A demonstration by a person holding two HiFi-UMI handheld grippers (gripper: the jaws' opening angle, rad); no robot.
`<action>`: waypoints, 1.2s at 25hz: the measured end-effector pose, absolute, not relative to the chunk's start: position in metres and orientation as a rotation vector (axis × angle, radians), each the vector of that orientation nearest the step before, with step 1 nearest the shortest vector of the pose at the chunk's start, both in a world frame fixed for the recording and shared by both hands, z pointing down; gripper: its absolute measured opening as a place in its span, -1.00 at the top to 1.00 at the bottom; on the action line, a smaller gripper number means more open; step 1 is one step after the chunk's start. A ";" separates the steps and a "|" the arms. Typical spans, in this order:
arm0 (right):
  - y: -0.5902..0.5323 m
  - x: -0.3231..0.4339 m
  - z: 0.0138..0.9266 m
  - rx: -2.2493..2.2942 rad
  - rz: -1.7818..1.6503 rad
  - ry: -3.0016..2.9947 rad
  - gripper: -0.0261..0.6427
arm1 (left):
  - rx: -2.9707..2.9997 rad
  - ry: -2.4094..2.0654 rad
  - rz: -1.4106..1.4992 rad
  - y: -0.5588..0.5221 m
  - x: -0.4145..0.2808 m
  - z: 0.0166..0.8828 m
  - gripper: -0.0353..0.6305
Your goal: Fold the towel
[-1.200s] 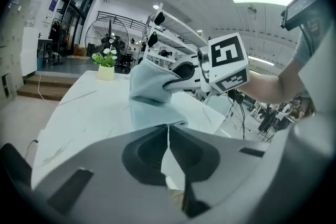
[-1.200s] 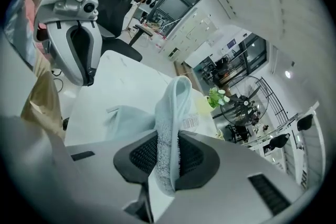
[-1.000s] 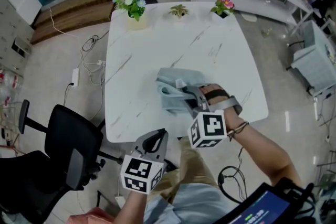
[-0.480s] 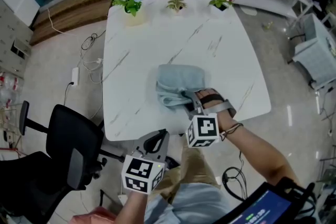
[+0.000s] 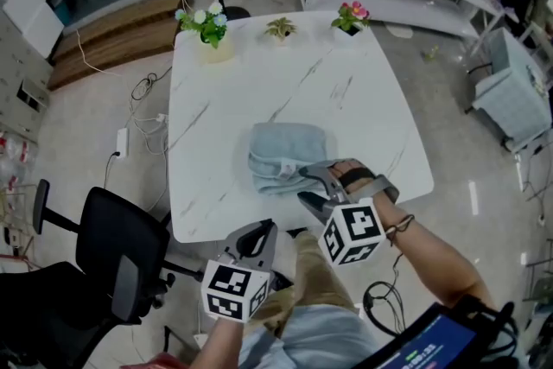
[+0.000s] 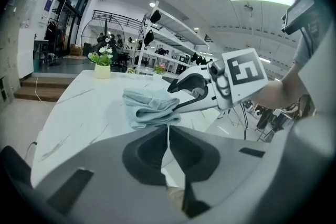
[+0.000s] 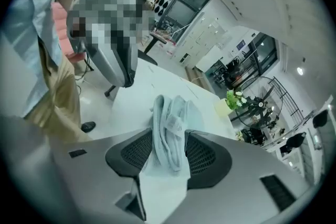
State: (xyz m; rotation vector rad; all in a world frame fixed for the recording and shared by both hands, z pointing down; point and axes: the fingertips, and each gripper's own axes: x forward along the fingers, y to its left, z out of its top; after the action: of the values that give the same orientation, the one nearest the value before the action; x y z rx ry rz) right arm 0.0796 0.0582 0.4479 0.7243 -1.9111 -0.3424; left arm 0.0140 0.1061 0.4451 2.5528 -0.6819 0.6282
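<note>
Your left claw [image 5: 256,238] hangs pinched shut, empty, off the table's [image 5: 216,99] near edge. The towel [image 5: 285,156] lies bundled mid-table. Your right claw [image 5: 309,188] has just opened wide, releasing it; this fold looks placed.

towel [image 5: 285,153]: soft matt cloth (terry-like nap)
table [image 5: 233,91]: smooth marble-look top, faintly glossy
right gripper [image 5: 305,186]: matt grey plastic; dark gridded pads [image 7: 207,155]
floor [image 5: 112,99]: polished stone look

Head view steeply down; both gripper views low, close; all share towel [image 5: 285,156].
</note>
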 end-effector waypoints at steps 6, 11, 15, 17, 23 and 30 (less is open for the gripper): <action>0.031 0.088 0.419 0.763 -0.048 -2.142 0.39 | 2.564 -0.706 0.599 0.099 0.014 0.430 0.85; 0.016 0.073 0.460 0.632 0.250 -2.200 0.33 | 2.539 -0.737 0.602 0.092 0.004 0.435 0.85; 0.013 0.071 0.477 0.617 0.237 -2.154 0.78 | 2.506 -0.761 0.606 0.088 -0.007 0.443 0.85; 0.010 0.069 0.461 0.668 0.137 -2.164 0.79 | 2.496 -0.768 0.603 0.086 -0.010 0.444 0.85; 0.030 0.052 0.452 0.691 0.002 -2.133 0.78 | 2.500 -0.767 0.596 0.080 -0.009 0.441 0.85; 0.054 0.040 0.506 0.610 -0.071 -2.049 0.67 | 2.515 -0.734 0.636 0.071 0.001 0.448 0.85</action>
State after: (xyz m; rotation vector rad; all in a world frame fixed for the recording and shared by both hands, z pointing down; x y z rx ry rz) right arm 0.0397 0.0536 0.5062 0.6104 -2.0492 -0.0713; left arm 0.0007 0.0713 0.4476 2.5152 -0.7342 0.6364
